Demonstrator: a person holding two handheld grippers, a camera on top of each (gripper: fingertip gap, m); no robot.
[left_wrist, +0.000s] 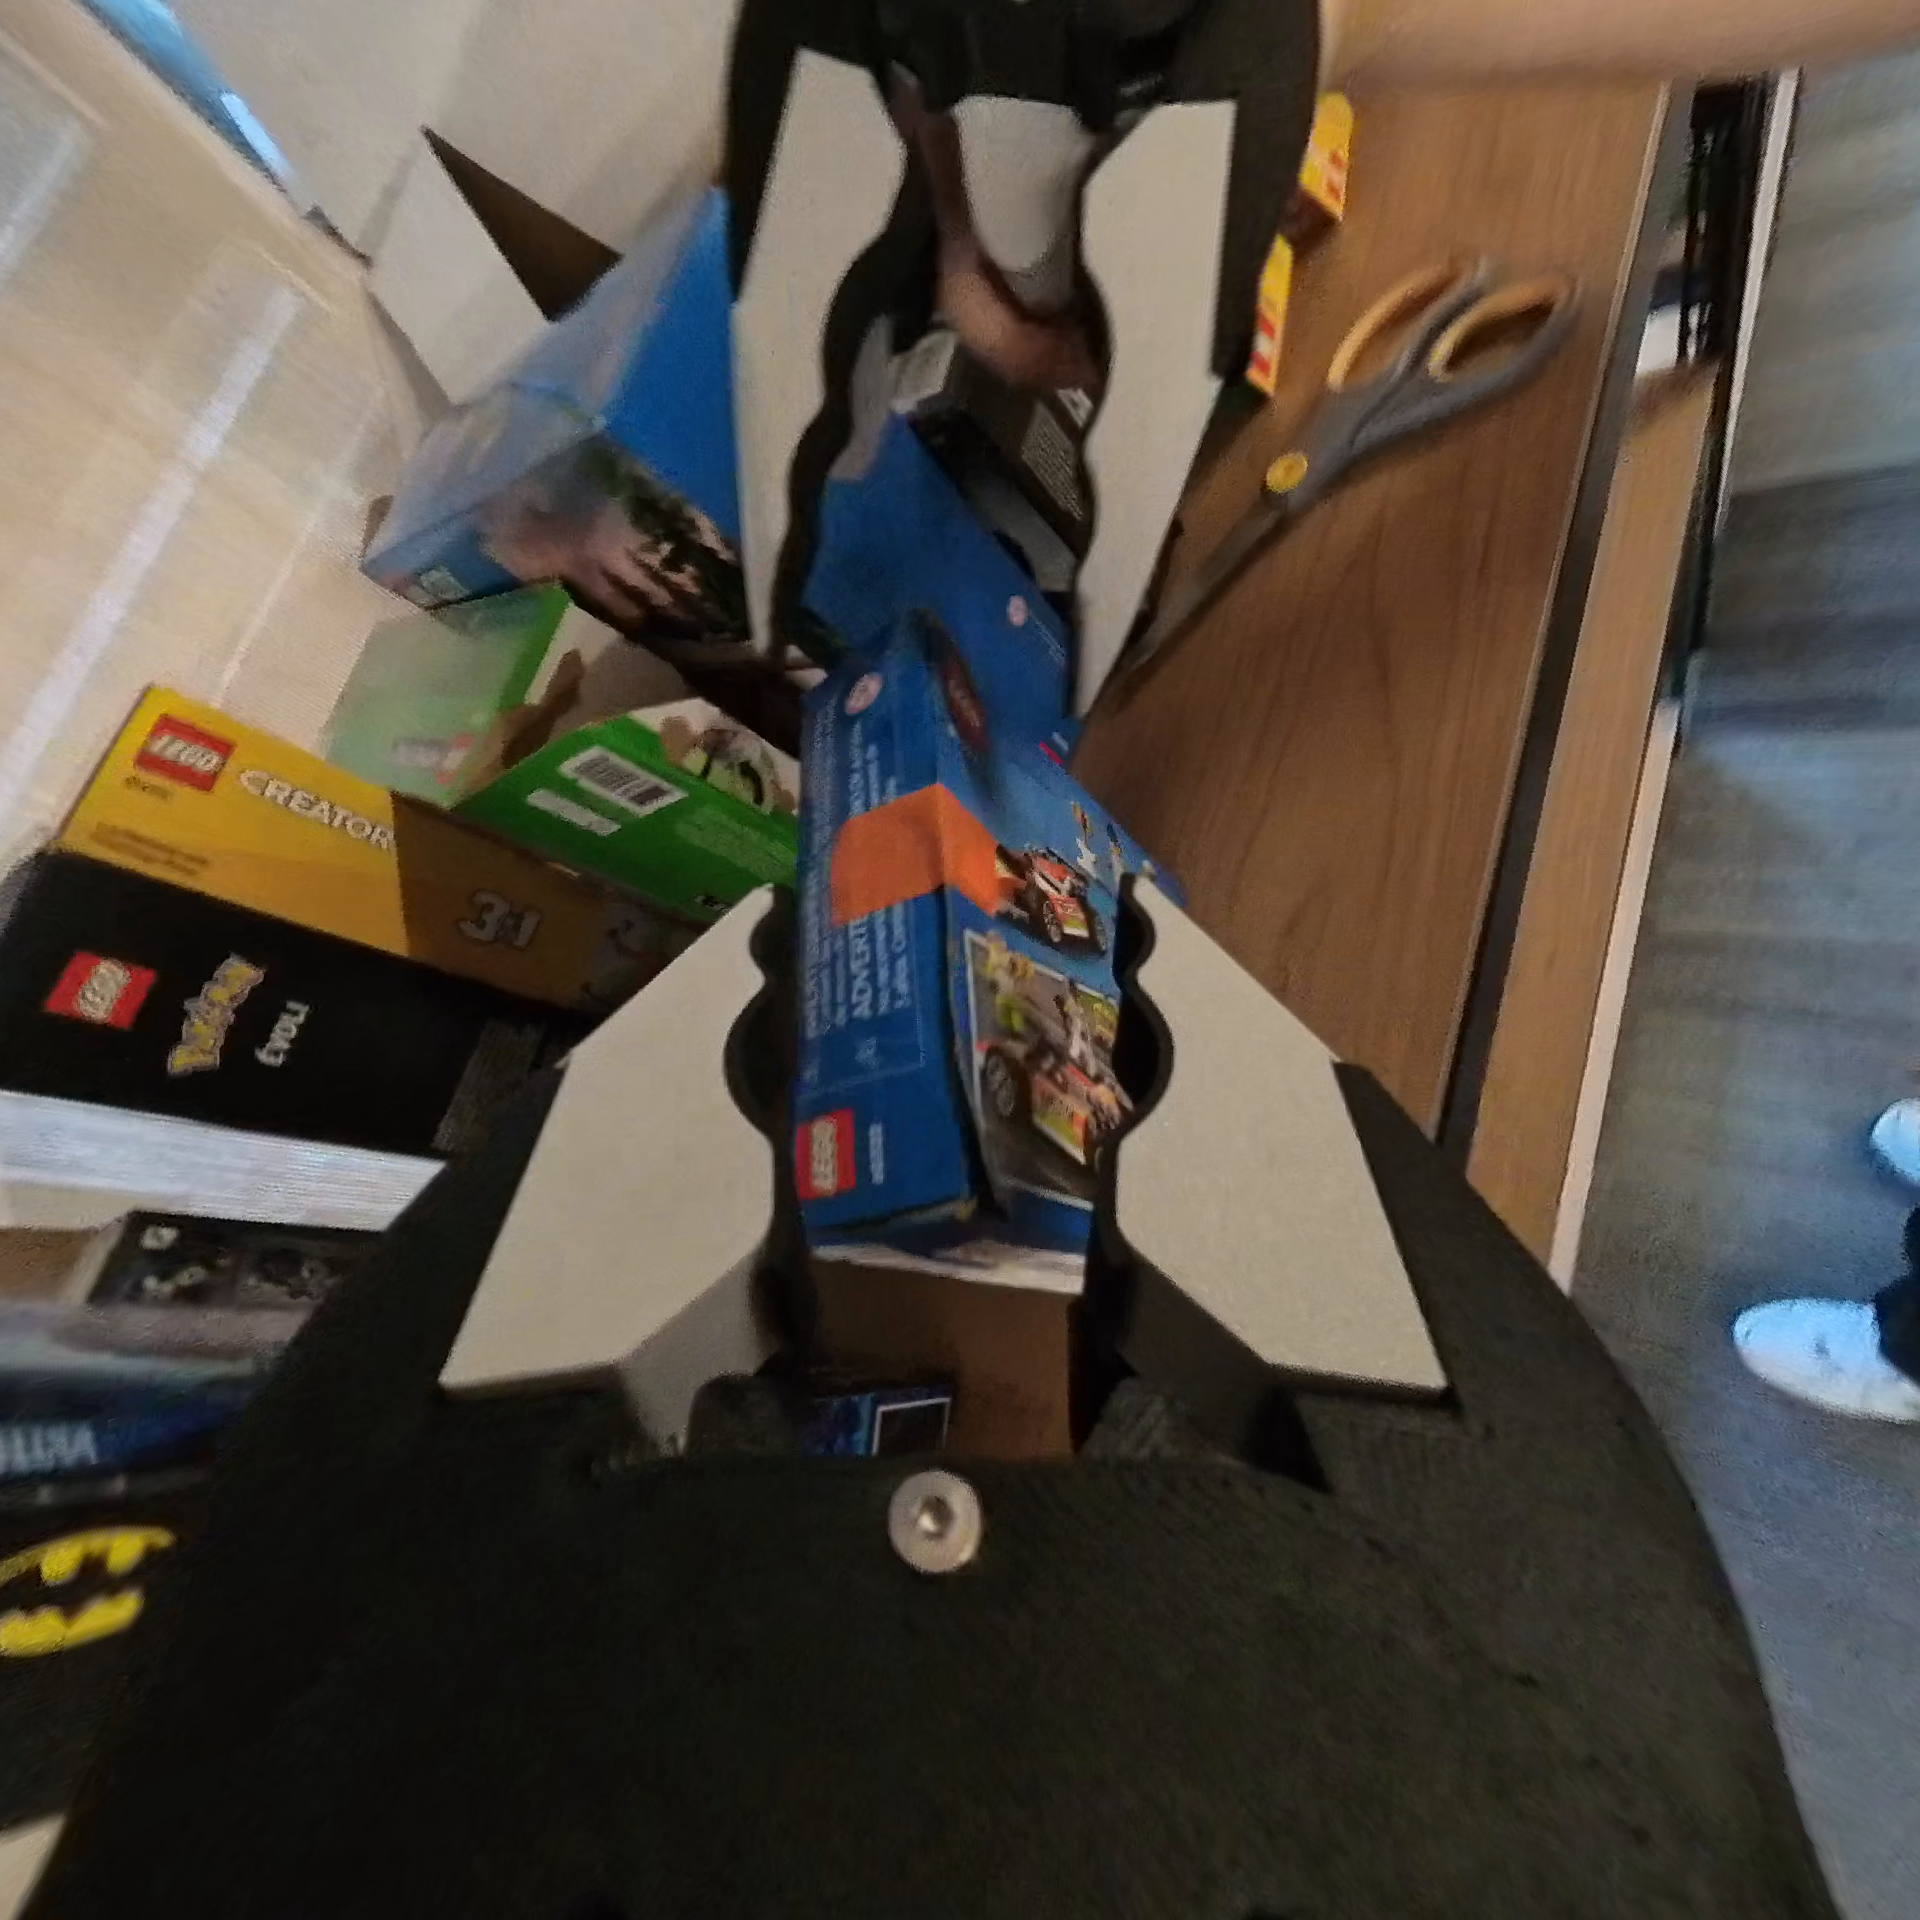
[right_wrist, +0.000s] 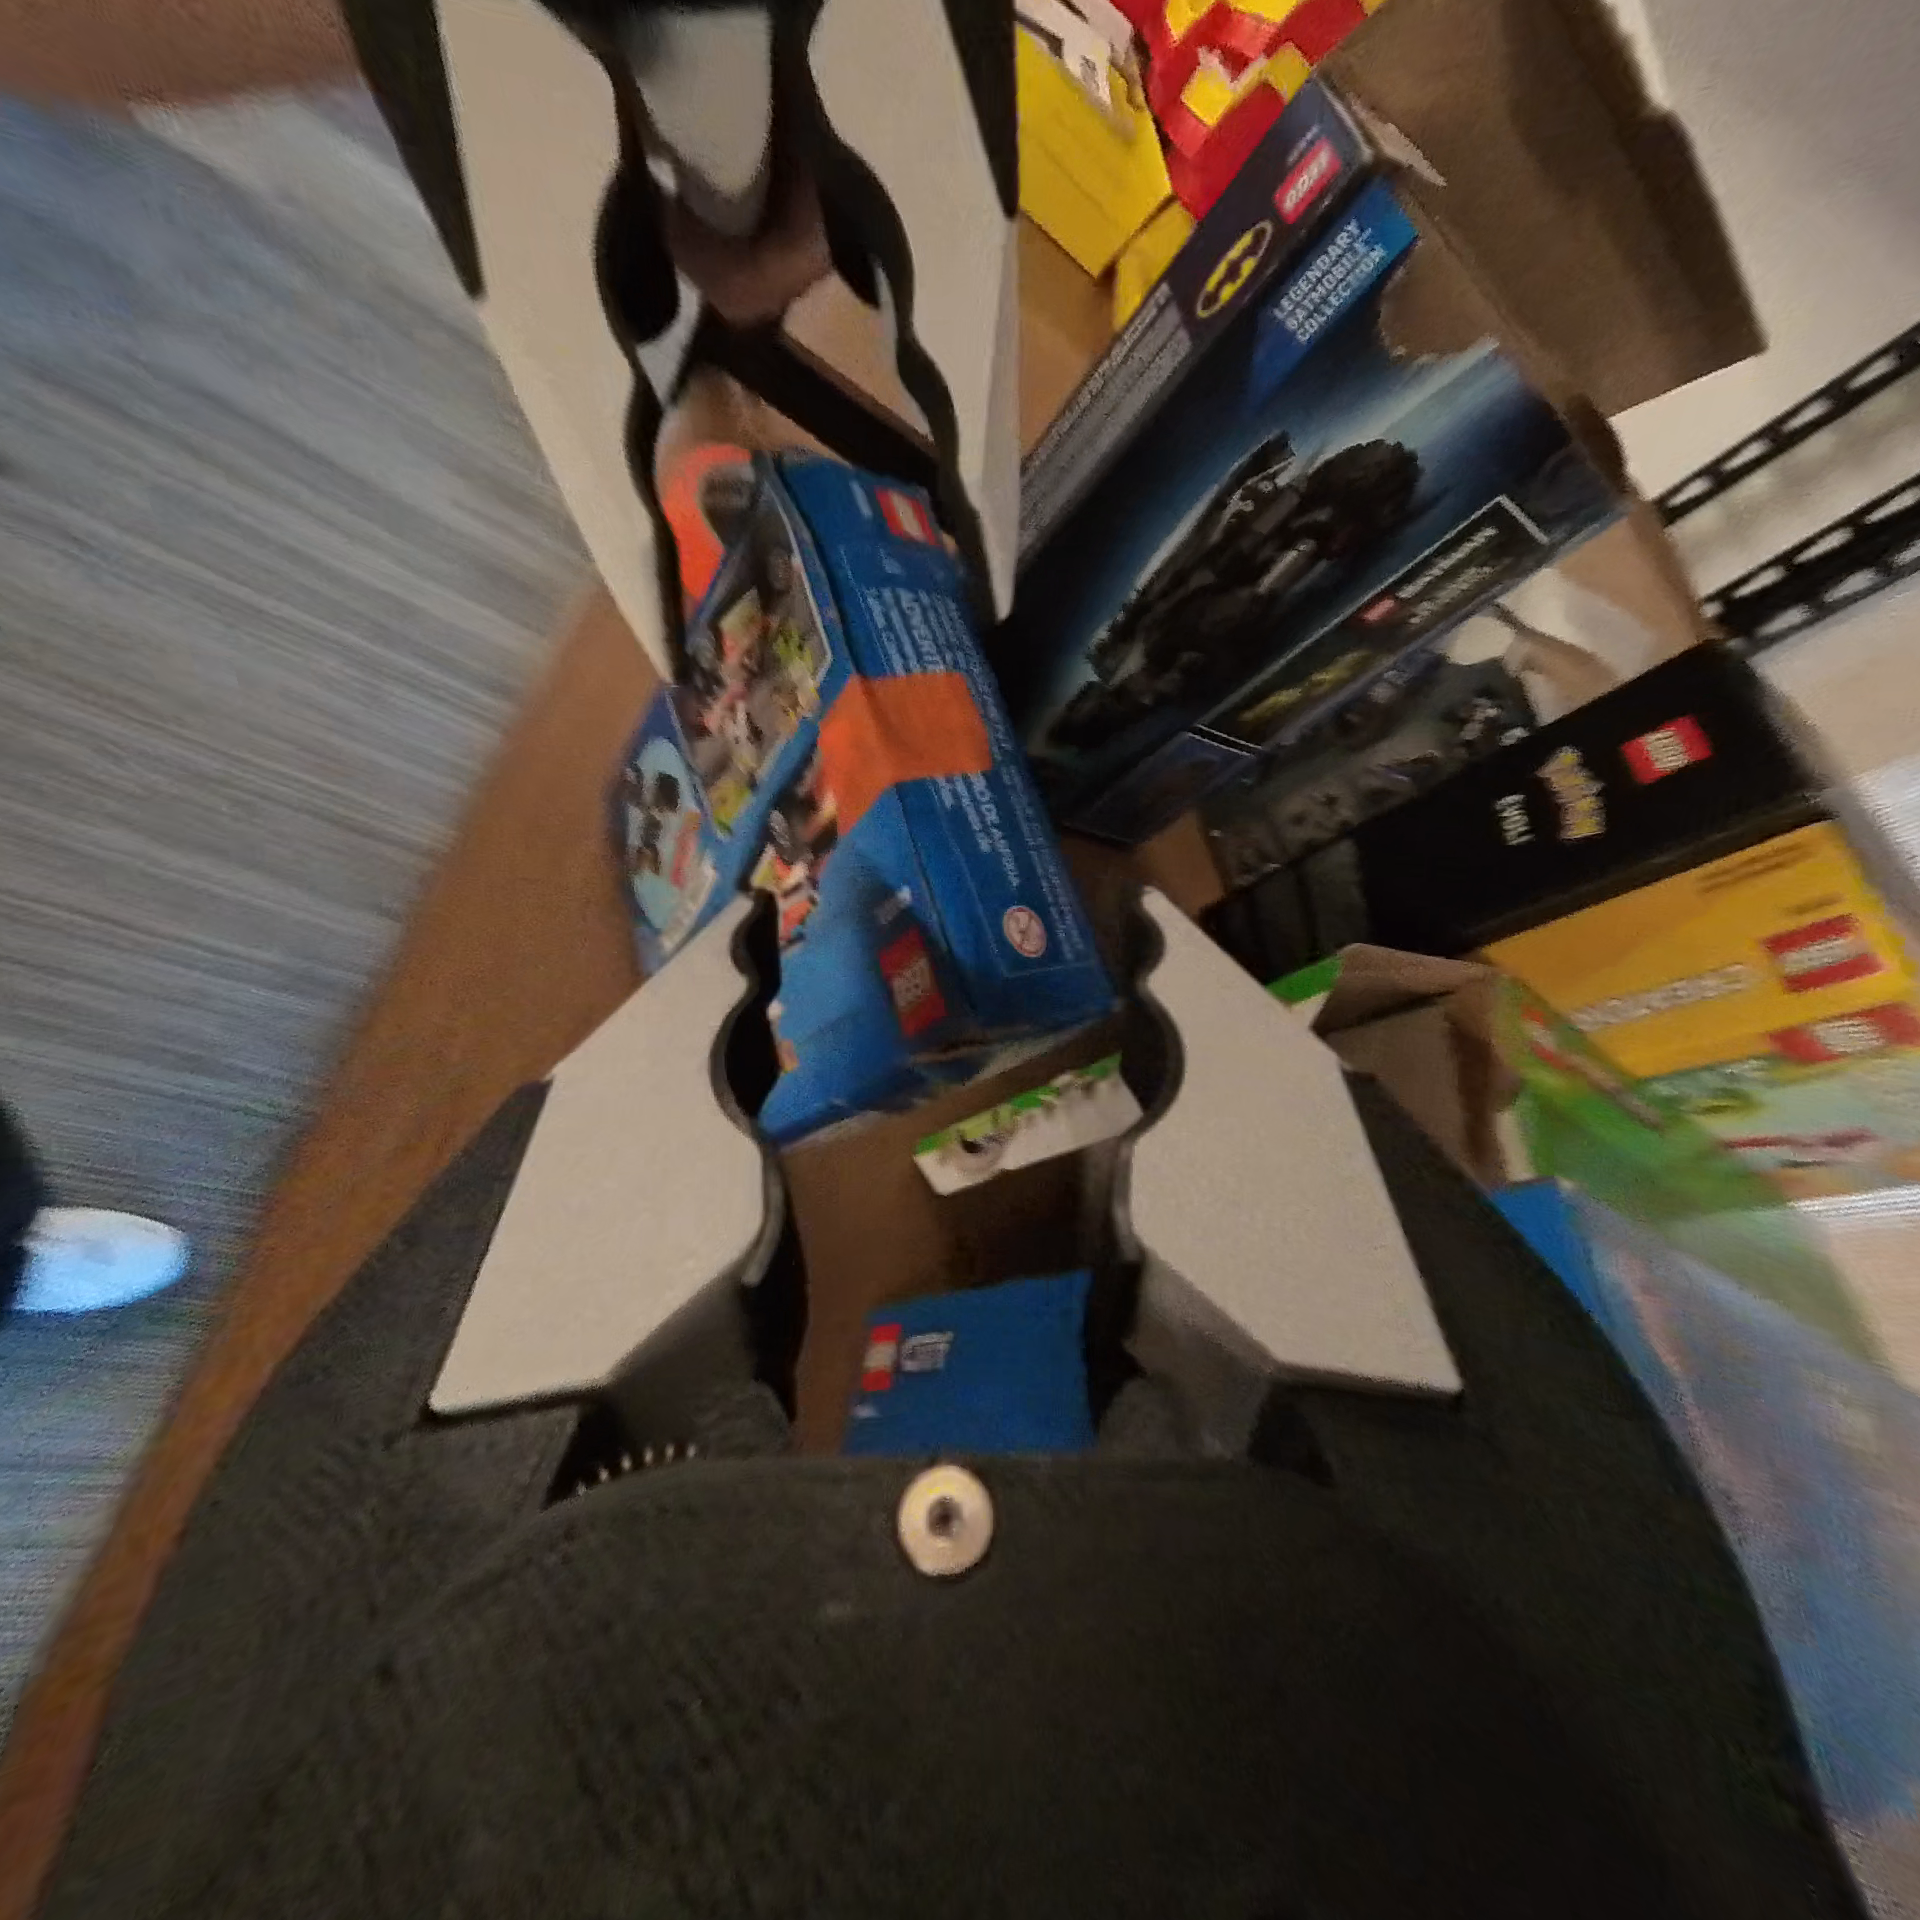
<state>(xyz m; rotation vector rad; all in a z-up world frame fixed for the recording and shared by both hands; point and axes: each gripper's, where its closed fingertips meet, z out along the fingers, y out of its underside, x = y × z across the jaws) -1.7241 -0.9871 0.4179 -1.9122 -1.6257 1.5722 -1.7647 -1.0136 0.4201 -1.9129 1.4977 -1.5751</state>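
Wooden table (left_wrist: 1351, 790) fills frame right, stacked toy boxes at left; blue toy box with orange tape (left_wrist: 935, 935) held upright at centre, left gripper (left_wrist: 940, 1049) and right gripper (right_wrist: 940, 1039) both clamped on its opposite ends; scissors (left_wrist: 1392, 395) upper right.

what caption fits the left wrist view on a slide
Left gripper closed on a blue toy box with orange tape, scissors on the wooden table.

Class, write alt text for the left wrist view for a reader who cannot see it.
The left tool grips a blue toy box with orange tape from both sides, while the right tool faces it from the far end. Other toy boxes crowd the left; grey scissors lie on the wooden table.
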